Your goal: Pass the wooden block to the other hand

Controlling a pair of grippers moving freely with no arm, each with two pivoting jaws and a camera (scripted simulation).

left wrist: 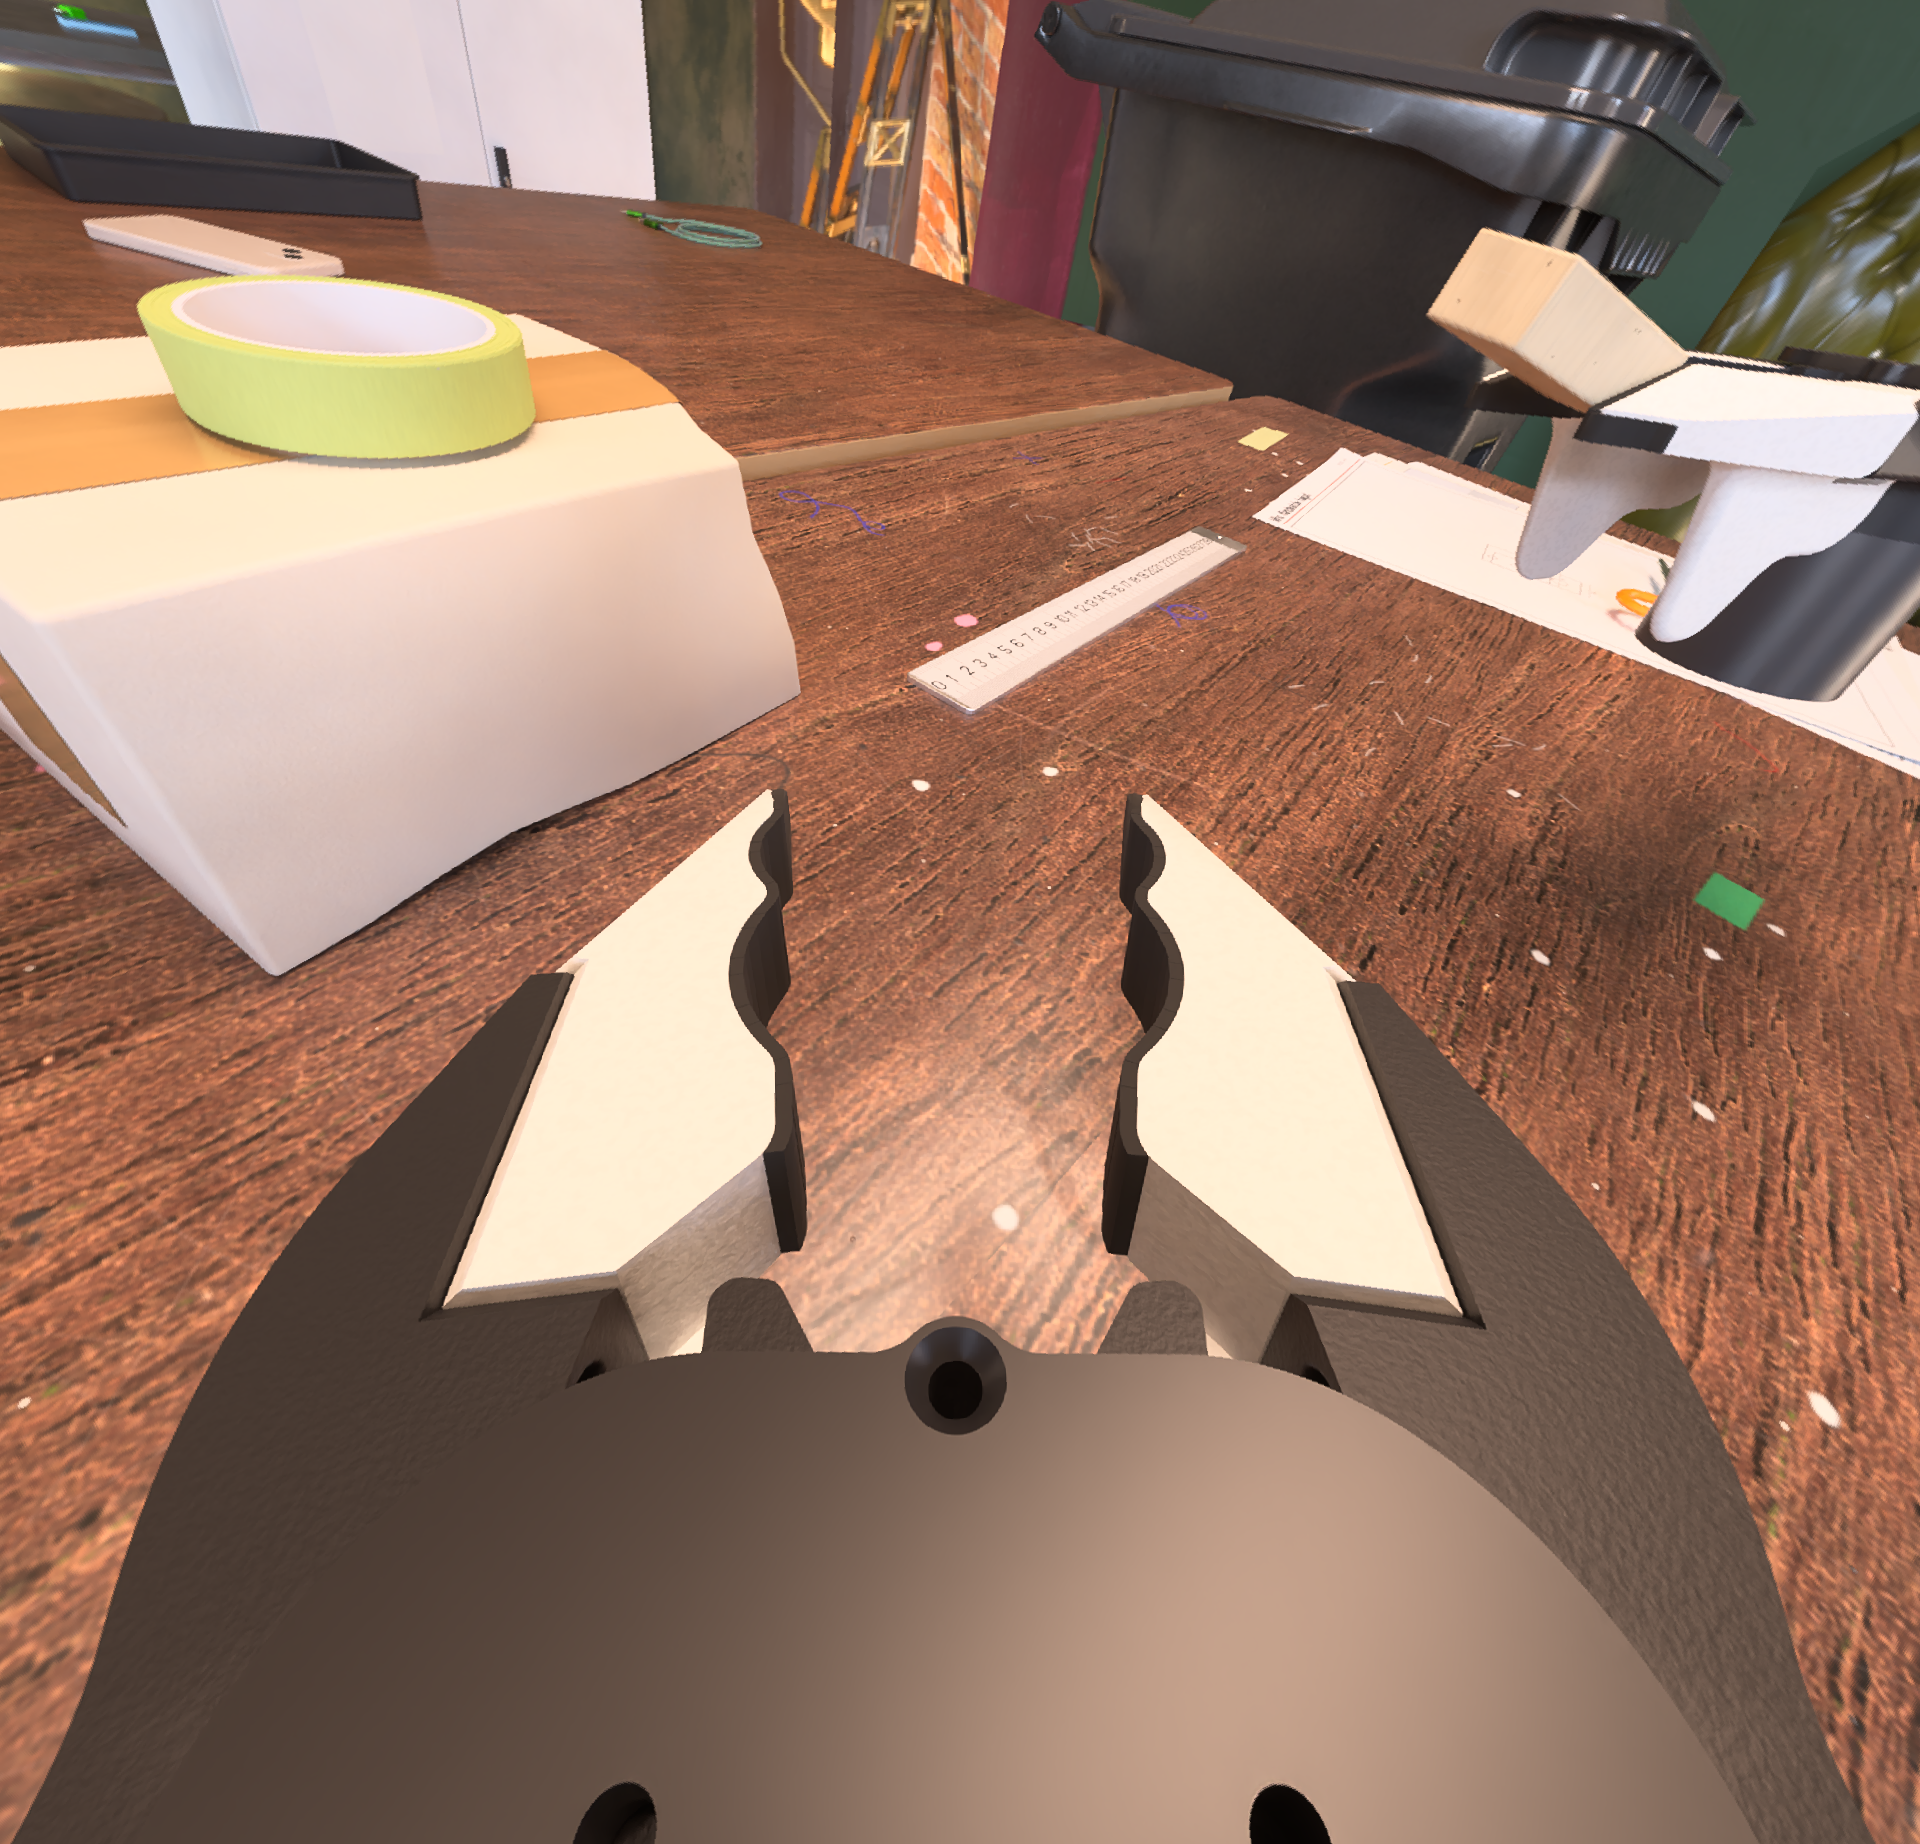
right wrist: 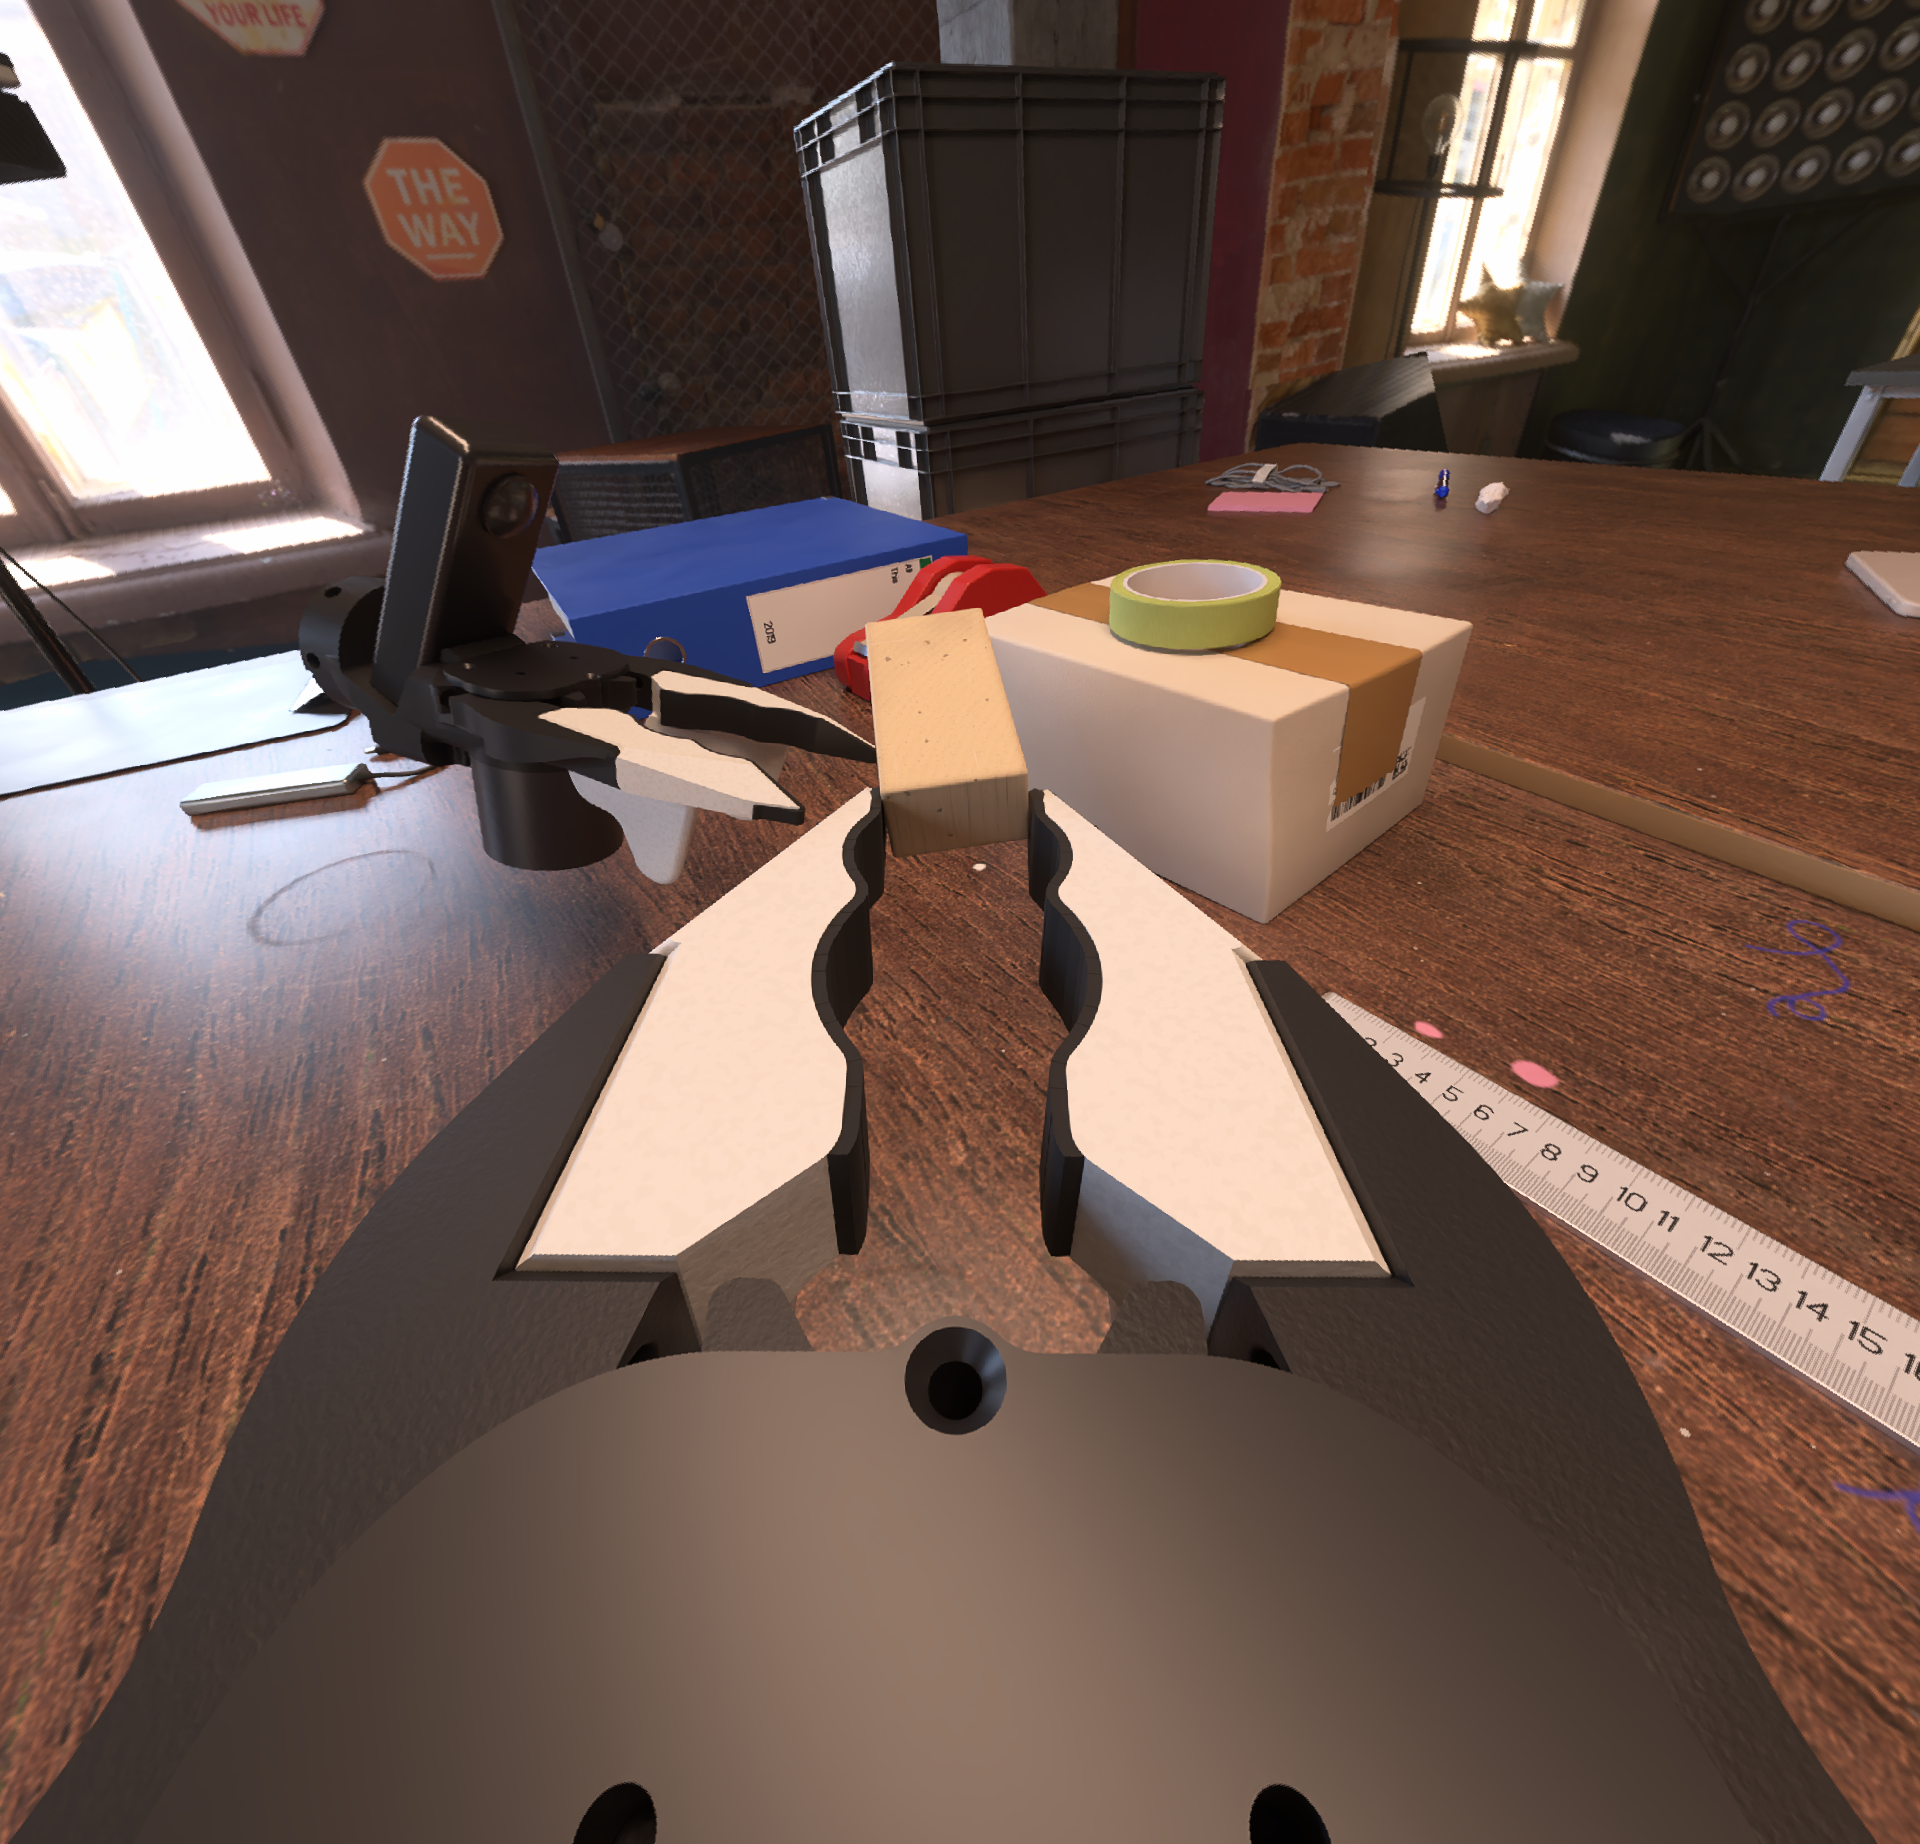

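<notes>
A: Start at the right gripper [right wrist: 956, 807]. How does it stand?

B: Its two fingers pinch the near end of the wooden block [right wrist: 940, 729], one tip on each side. The block juts forward from the tips, lifted clear of the wooden table [right wrist: 1558, 859].

A: And the left gripper [left wrist: 956, 807]?

B: Spread, with nothing between its fingers, only bare tabletop under the gap. In the right wrist view it sits just left of the block, its tips pointing toward it, close by though I cannot tell whether one tip touches. In the left wrist view the block is up at the far right, clamped by the right gripper above the table edge.

A: What lies around them?

B: A white cardboard box [right wrist: 1226, 734] with a brown tape strip, just right of the block in the right wrist view, carrying a roll of yellow-green tape [right wrist: 1195, 605] on top. Beside it on the table lies a pale ruler [left wrist: 1081, 615]. Behind the block stand a red tape dispenser [right wrist: 935, 599] and a blue binder [right wrist: 748, 579] lying flat.

A: Farther out?

B: Stacked dark crates [right wrist: 1013, 267] beyond the table, and in the left wrist view a black wheeled bin [left wrist: 1351, 194] past the table edge.
</notes>
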